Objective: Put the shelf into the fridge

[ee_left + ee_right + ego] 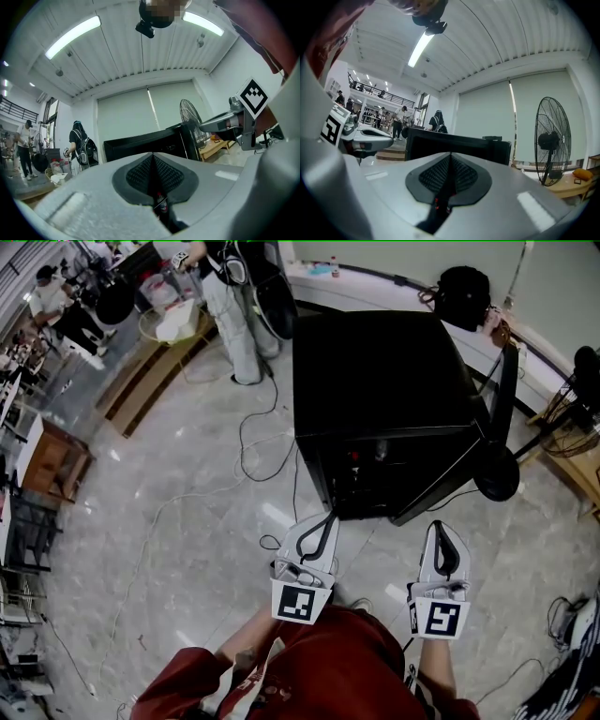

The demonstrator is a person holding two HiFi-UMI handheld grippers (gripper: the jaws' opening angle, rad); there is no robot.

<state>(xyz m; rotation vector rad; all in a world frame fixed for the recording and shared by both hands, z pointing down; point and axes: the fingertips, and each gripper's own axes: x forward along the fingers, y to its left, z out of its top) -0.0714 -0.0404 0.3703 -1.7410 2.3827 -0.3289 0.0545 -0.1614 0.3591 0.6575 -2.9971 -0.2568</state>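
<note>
The right gripper [450,158] has its two grey jaws together, the black ribbed pads [464,174] meeting along a thin seam with nothing between them. Straight beyond the tips stands the black fridge [440,143], low and wide, its front dark. Left of the fridge, the left gripper [370,137] reaches in level, its marker cube [333,127] further left. Behind the fridge stands a person in dark clothes [438,123], and left of that another person in a white top [399,118]. Right of the fridge stands a tall pedestal fan [555,140] before a pale roller blind [487,115]. High above the fridge, a tube light [420,48] glows on the ribbed ceiling.
</note>
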